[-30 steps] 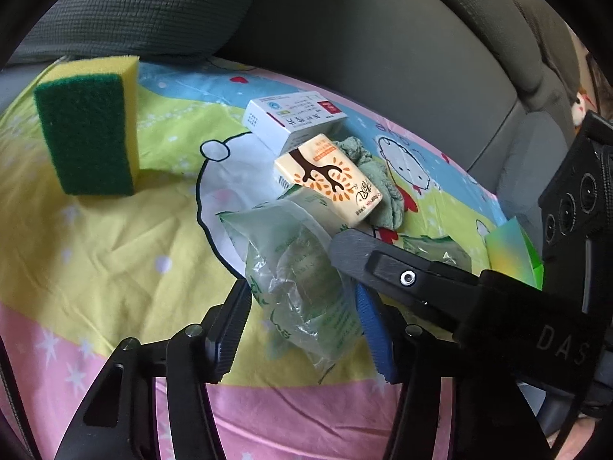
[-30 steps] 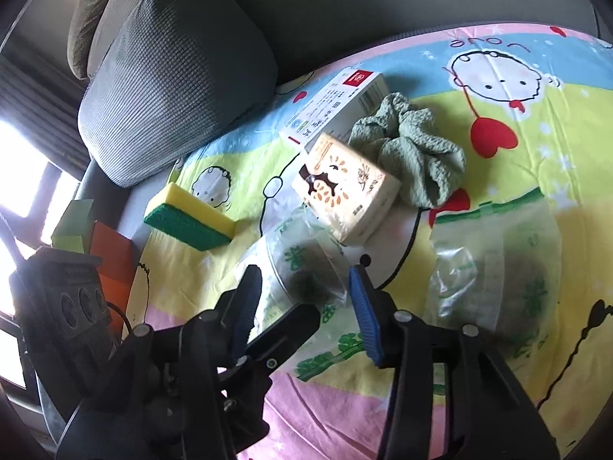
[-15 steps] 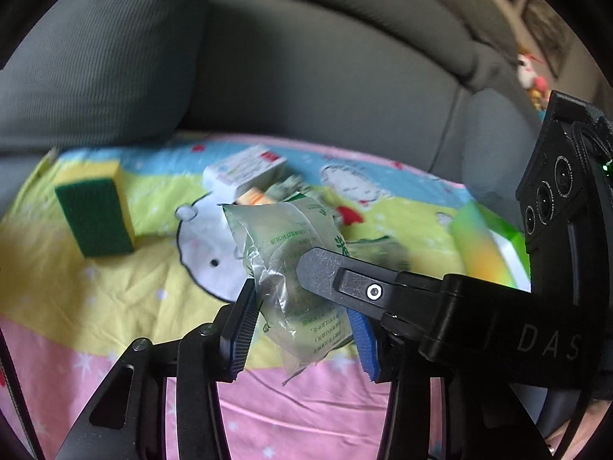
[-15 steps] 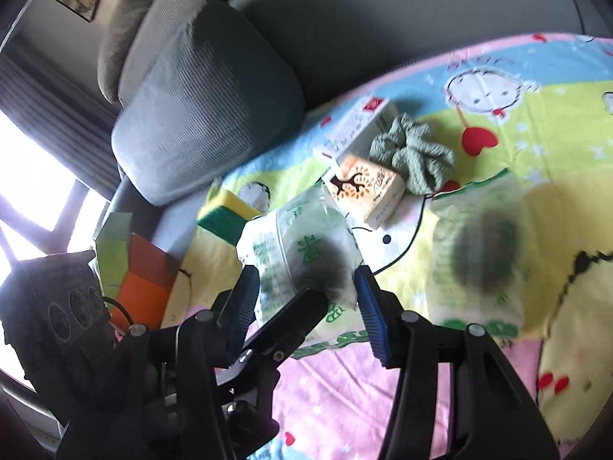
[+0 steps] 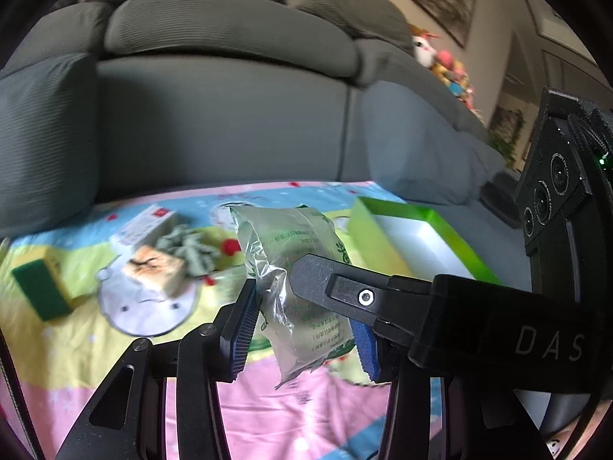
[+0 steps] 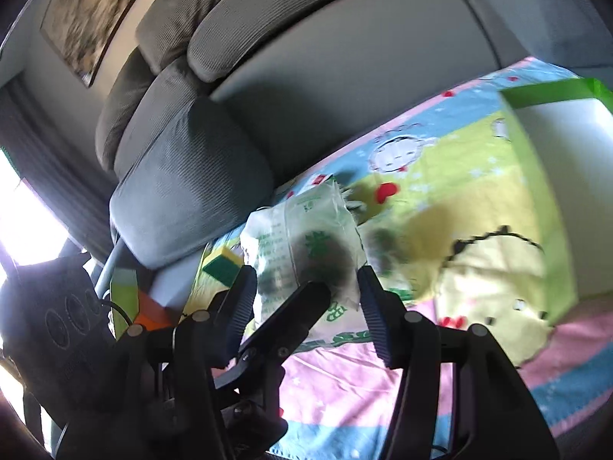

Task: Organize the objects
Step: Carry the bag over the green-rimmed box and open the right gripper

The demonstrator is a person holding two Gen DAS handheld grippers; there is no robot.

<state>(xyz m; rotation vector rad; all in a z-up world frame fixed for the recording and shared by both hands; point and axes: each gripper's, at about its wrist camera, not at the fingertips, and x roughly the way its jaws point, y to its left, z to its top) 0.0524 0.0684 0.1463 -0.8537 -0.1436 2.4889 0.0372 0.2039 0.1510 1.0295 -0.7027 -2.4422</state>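
A clear plastic packet with green print hangs lifted above the cartoon sheet, held between both grippers. My left gripper is shut on it. My right gripper is shut on the same packet; each gripper's finger crosses the other's view. Left on the sheet lie a green-yellow sponge, a white medicine box, a tan carton and a green scrunchie. A green-rimmed white box stands open at the right; it also shows in the right wrist view.
A grey sofa back and cushion rise behind the sheet. A second plastic packet lies blurred on the sheet. An orange and green box stands at the far left. Stuffed toys sit on the sofa's far end.
Both grippers have lifted the packet off the sheet and swung right toward the green-rimmed box. The objects on the sheet have dropped away to the left.
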